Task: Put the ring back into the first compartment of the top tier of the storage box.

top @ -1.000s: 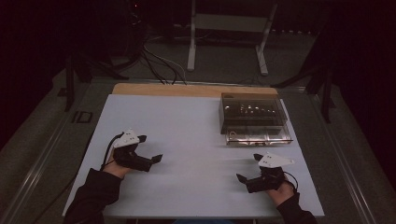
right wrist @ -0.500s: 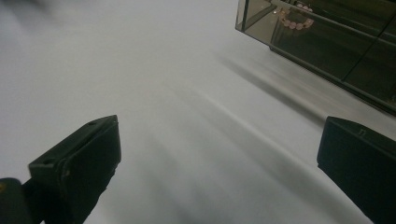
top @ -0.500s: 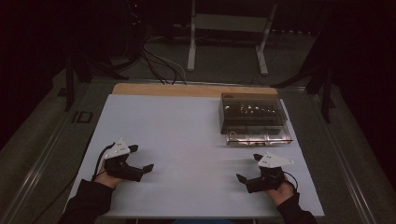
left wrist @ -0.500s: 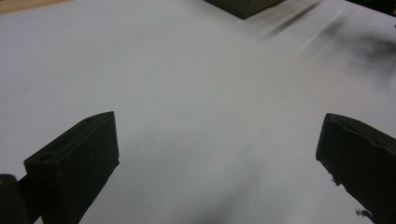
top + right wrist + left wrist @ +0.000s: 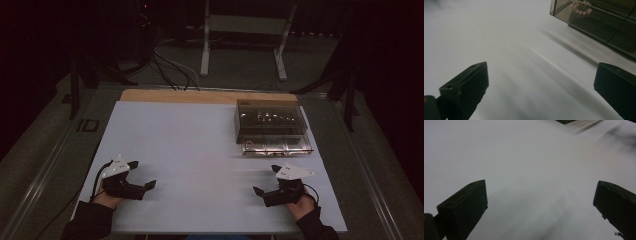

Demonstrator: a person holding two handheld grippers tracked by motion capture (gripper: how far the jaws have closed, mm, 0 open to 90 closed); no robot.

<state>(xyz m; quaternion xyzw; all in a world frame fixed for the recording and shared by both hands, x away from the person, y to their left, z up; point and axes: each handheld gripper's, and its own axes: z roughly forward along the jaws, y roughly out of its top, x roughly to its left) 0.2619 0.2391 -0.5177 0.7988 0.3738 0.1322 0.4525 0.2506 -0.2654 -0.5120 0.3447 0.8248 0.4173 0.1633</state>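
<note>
My left gripper [image 5: 142,175] rests low over the white tabletop [image 5: 200,150] near the front left, held by a hand in a dark sleeve. Its jaws stand wide apart with nothing between them, as the left gripper view [image 5: 541,185] confirms. At the front right, my right gripper [image 5: 266,180] is open too, with bare table between its jaws [image 5: 541,66]. A smoky transparent box [image 5: 270,121] sits at the back right, beyond the right gripper and apart from it. In the right gripper view the box [image 5: 599,22] shows pinkish beads [image 5: 581,10] inside.
A clear tray or drawer part [image 5: 277,148] lies against the box's near side. A wooden strip [image 5: 200,96] runs along the table's far edge. Behind it, cables [image 5: 165,70] and a metal stand [image 5: 245,45] sit on the dark floor.
My left gripper has drawn back toward the near left edge of the table, staying open. The right gripper has hardly moved.
</note>
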